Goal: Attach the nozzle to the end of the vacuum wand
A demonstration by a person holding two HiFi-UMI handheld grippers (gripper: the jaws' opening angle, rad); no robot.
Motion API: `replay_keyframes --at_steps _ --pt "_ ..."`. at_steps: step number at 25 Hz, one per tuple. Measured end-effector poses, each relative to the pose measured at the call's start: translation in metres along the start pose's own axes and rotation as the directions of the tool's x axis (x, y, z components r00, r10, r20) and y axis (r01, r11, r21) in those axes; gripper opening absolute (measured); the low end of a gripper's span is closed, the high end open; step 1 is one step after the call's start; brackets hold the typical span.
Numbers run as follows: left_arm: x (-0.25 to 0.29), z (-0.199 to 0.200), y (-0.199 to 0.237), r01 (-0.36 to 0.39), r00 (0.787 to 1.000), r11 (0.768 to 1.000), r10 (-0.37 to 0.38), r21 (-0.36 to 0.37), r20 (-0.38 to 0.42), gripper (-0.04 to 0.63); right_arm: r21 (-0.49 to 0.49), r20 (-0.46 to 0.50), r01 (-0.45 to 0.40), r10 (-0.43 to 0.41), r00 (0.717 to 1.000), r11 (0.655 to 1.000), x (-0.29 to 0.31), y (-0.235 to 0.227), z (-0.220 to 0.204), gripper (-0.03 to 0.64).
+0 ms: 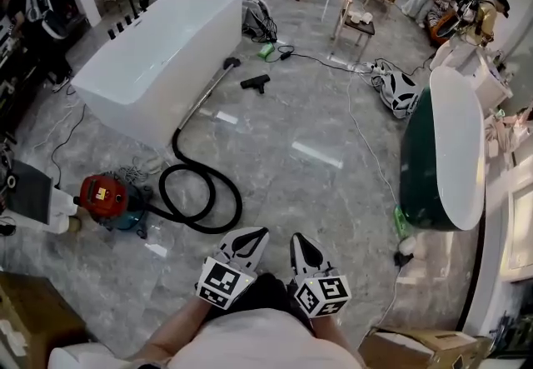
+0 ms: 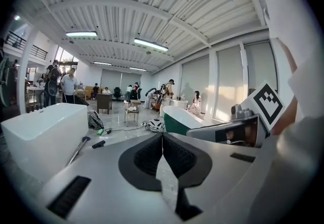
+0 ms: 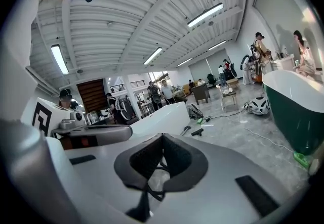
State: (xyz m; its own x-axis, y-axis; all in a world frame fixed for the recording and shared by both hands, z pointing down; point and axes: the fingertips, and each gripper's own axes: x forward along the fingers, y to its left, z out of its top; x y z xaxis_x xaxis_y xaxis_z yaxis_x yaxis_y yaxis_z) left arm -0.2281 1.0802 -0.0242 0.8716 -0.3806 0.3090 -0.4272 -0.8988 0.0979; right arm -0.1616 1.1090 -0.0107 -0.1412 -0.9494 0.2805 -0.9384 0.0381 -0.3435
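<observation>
The black nozzle [image 1: 256, 82] lies on the grey floor, far ahead, just right of the wand's end. The metal wand [image 1: 204, 97] leans along the white bathtub [image 1: 158, 51], its black hose [image 1: 200, 192] looping back to the red vacuum canister [image 1: 104, 195]. Both grippers are held close to the person's body, well short of these parts. My left gripper [image 1: 254, 236] is shut and empty, and so is my right gripper [image 1: 300, 241]. The left gripper view shows the nozzle [image 2: 98, 143] and wand [image 2: 78, 148] small in the distance, as does the right gripper view, with its nozzle [image 3: 196, 131].
A dark green bathtub [image 1: 441, 151] stands at the right. Cables [image 1: 366, 134] trail over the floor, near a white bag [image 1: 396, 88] and a wooden chair [image 1: 354, 22]. Cardboard boxes sit at bottom left [image 1: 25, 317] and bottom right [image 1: 416, 351]. People stand at the room's far end.
</observation>
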Motion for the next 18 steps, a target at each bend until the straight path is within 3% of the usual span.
replay_keyframes --at_steps 7,13,18 --pt "-0.02 -0.01 0.02 0.013 1.0 1.0 -0.013 -0.026 0.01 0.011 0.032 0.049 -0.039 0.037 0.998 0.999 0.017 0.03 0.002 0.017" --pt "-0.025 -0.017 0.036 0.025 1.0 0.999 -0.025 0.024 -0.013 0.011 0.055 0.088 0.01 -0.015 0.996 0.998 0.024 0.036 -0.005 0.017" --pt "-0.032 -0.015 0.041 0.035 0.999 0.999 -0.035 -0.001 0.002 0.011 0.066 0.093 0.024 -0.03 0.995 0.998 0.024 0.04 -0.004 0.017"
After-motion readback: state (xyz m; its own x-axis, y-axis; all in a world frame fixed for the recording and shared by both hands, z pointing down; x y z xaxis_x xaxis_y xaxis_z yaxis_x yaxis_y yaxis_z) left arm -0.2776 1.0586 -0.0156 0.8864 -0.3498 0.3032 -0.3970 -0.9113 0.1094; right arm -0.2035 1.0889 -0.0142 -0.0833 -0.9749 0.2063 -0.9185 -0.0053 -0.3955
